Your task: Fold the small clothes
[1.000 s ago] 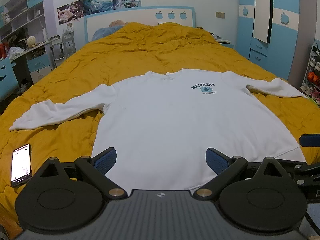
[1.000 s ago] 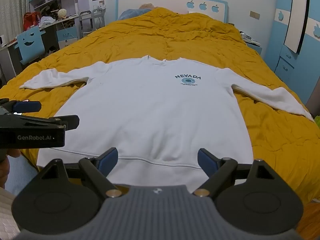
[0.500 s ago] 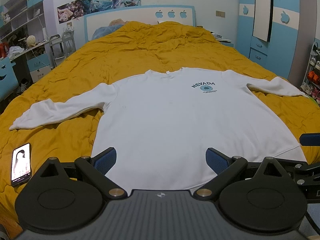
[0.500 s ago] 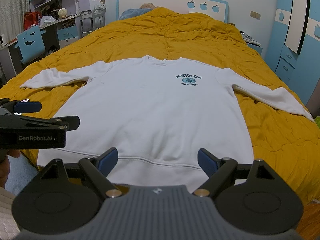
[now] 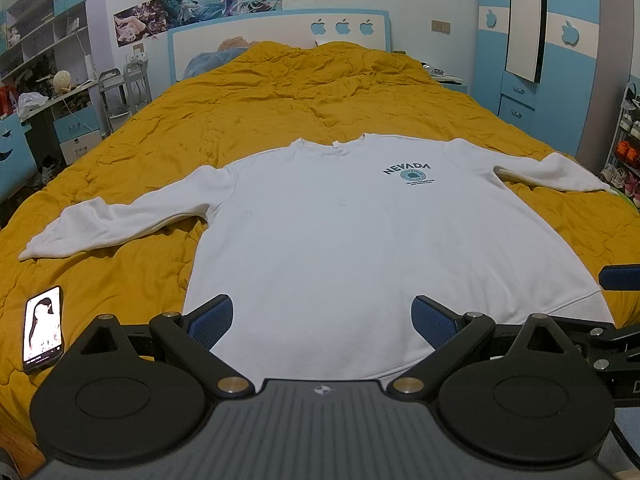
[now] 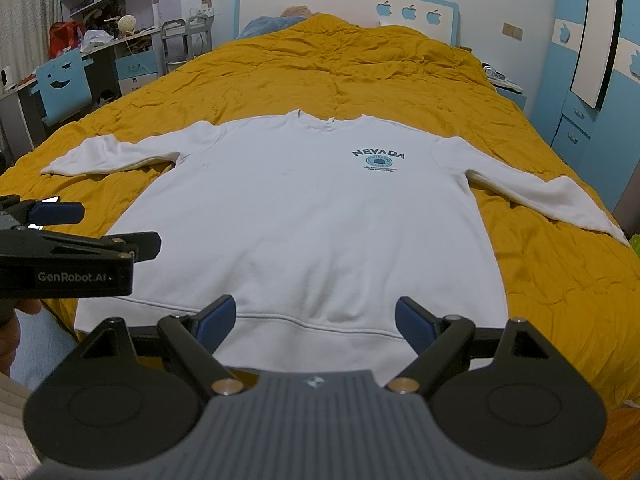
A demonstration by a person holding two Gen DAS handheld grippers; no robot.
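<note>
1. Nothing has shifted since the earlier frames; only the phone screen, left of the left tool, shows a new picture.
2. Both tools are released, jaws wide, gripping nothing; the right tool hovers like the left over the near hem.
3. Ahead of both tools the sweatshirt lies flat on the bed, front up, sleeves spread.
4. Folding seems not yet begun. Next move, likely: take a sleeve or side edge and bring it across the body.
5. Tool bodies hide the hem's nearest edge; the small print under "NEVADA" is unreadable.
</note>
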